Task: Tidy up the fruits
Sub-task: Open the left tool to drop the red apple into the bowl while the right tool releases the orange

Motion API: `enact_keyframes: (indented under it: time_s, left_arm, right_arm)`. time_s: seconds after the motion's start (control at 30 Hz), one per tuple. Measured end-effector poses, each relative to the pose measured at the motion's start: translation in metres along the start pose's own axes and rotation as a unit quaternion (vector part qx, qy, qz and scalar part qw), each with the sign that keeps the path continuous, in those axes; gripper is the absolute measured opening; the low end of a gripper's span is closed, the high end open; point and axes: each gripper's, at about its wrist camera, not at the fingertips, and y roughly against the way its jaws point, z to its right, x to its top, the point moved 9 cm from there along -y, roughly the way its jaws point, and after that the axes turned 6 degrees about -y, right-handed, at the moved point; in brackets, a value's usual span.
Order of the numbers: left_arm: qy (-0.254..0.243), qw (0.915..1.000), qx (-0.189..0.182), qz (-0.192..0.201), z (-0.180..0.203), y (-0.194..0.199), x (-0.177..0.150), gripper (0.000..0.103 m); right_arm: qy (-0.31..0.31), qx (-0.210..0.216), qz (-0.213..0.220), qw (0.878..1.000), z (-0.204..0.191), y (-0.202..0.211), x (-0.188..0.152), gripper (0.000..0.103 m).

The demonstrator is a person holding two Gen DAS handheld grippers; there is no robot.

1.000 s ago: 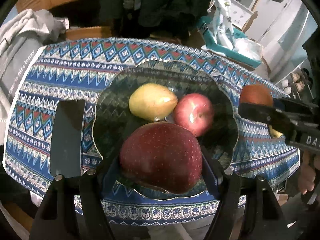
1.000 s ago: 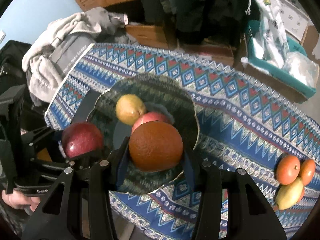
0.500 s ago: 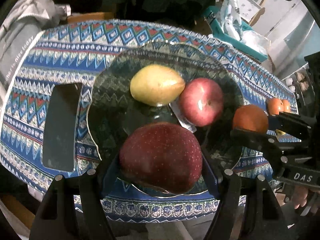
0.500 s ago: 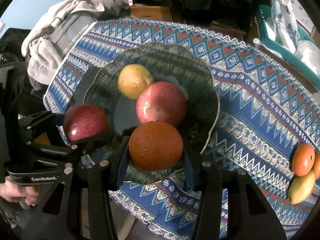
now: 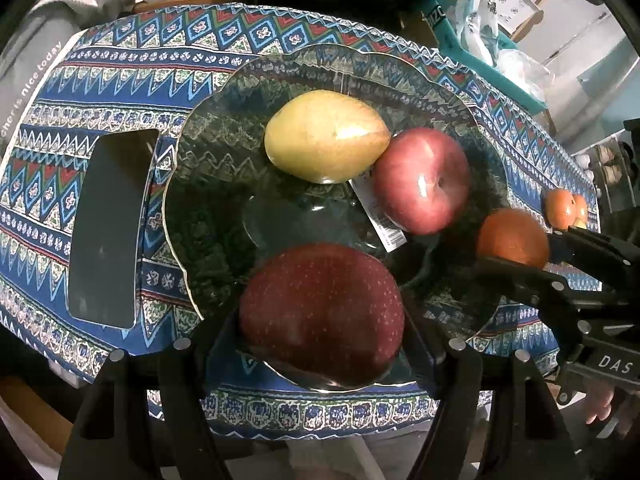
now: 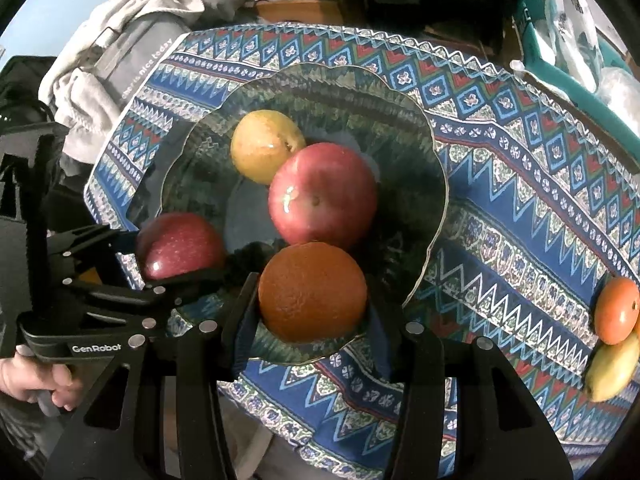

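The left hand-held gripper [image 5: 322,320] clamped a firm dark-red apple [image 5: 322,314] at its widest girth; the right hand-held gripper's [image 6: 312,308] jaws were opening around a round, likely rollable orange [image 6: 312,292] over the fragile-looking glass bowl [image 6: 434,176].

Black plastic throughout. Left gripper [image 5: 322,344]: flat angular fingers [image 5: 188,396], one round silver screw atop each link, white "GenRobot" lettering on the side seen from the right wrist. Right gripper [image 6: 312,316]: same black frame, silver screws [image 6: 208,326], white "DAS" marking visible on its body from the left wrist.
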Motion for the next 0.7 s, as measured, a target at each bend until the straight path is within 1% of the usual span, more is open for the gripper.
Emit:
enact_keyframes:
  time_s: [0.07, 0.1, 0.13, 0.17, 0.3, 0.4, 0.47, 0.6, 0.7]
  left_arm:
    - [-0.002, 1.0, -0.001, 0.004, 0.002, 0.004, 0.0, 0.075]
    - [-0.005, 1.0, 0.004, 0.005, 0.002, 0.005, 0.0, 0.079]
    - [-0.007, 0.9999, 0.01, 0.006, 0.003, 0.006, 0.0, 0.082]
    - [-0.009, 0.9998, 0.012, 0.009, 0.003, 0.008, 0.0, 0.083]
    - [-0.014, 0.9997, 0.015, 0.013, 0.006, 0.012, 0.001, 0.083]
    - [-0.02, 0.9994, 0.018, 0.021, 0.012, 0.017, 0.005, 0.083]
    - [-0.026, 0.999, 0.021, 0.031, 0.016, 0.023, 0.009, 0.083]
    - [-0.034, 0.9981, 0.015, 0.049, 0.028, 0.034, 0.015, 0.083]
    - [-0.047, 0.9968, 0.016, 0.062, 0.04, 0.042, 0.019, 0.083]
  right_arm:
    - [-0.002, 0.003, 0.002, 1.0, 0.0, 0.001, 0.0, 0.05]
    - [-0.005, 0.006, 0.004, 1.0, 0.0, 0.003, 0.001, 0.05]
    - [-0.006, 0.008, 0.006, 1.0, 0.0, 0.005, 0.001, 0.052]
    - [-0.006, 0.009, 0.009, 1.0, 0.0, 0.007, 0.002, 0.055]
    - [-0.009, 0.003, 0.024, 1.0, 0.003, 0.018, 0.006, 0.055]
    - [-0.014, 0.001, 0.039, 0.999, 0.007, 0.031, 0.008, 0.061]
    - [-0.016, -0.009, 0.052, 0.998, 0.012, 0.041, 0.01, 0.062]
    - [-0.022, -0.025, 0.072, 0.997, 0.023, 0.06, 0.01, 0.063]
    - [-0.031, -0.039, 0.085, 0.995, 0.034, 0.071, 0.01, 0.069]
